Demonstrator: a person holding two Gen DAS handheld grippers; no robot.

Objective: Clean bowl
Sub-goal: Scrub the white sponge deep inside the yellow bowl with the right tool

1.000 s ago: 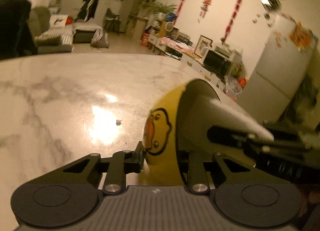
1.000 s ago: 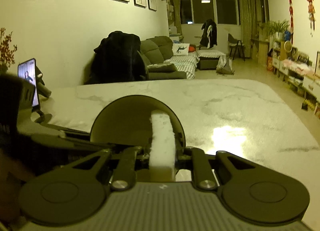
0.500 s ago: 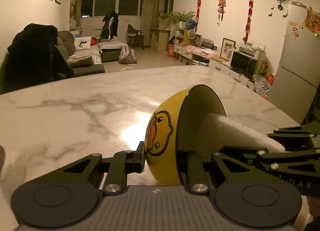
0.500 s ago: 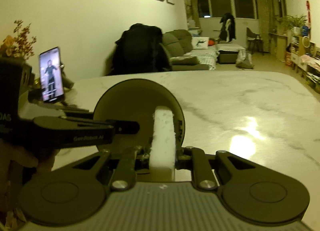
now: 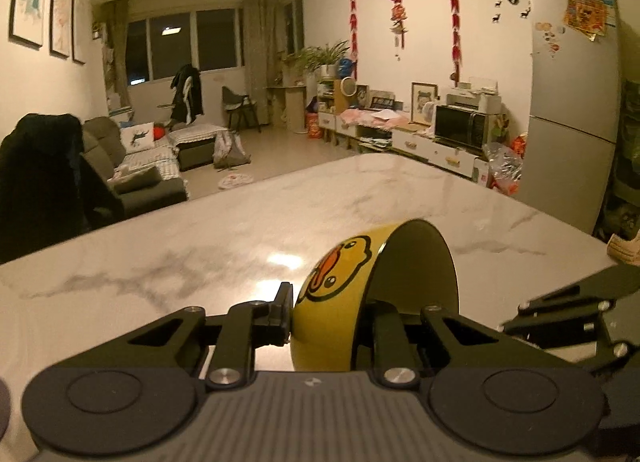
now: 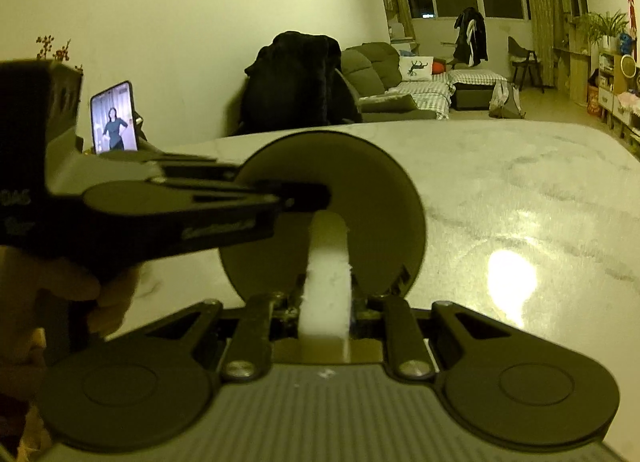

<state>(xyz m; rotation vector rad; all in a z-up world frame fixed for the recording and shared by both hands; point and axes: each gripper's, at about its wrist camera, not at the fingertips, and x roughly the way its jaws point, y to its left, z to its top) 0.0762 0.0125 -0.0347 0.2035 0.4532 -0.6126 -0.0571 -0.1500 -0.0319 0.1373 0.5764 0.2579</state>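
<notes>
Yellow duck bowl (image 5: 336, 294) held up on its side above the marble table (image 5: 200, 262), mouth facing the right gripper, rim pinched btwn the left gripper (image 5: 328, 326) jaws: one finger on the outer wall, other inside. Jaws nearly closed, clamped on the wall. Same bowl in right wrist view (image 6: 332, 214) shows a dark inside, no obvious food or stains, but light is dim and yellow so can't really judge cleanliness.

Right gripper (image 6: 326, 302) fully closed on a white sponge strip (image 6: 326, 274); sponge tip sits inside the bowl mouth, looks touching or just off the inner wall, can't tell which. In the left wrist view the sponge isn't visible, only right gripper linkage at the right edge.

Progress: bowl picked up, sponge in hand, wiping stage looks mid-way. Left to do, prob: finish rubbing inside, maybe rim/outside, then set bowl back on table.

Phone (image 6: 114, 116) propped near table's far left edge, screen on. Person's hand (image 6: 60, 294) on left gripper handle. Sofa, fridge in background.
</notes>
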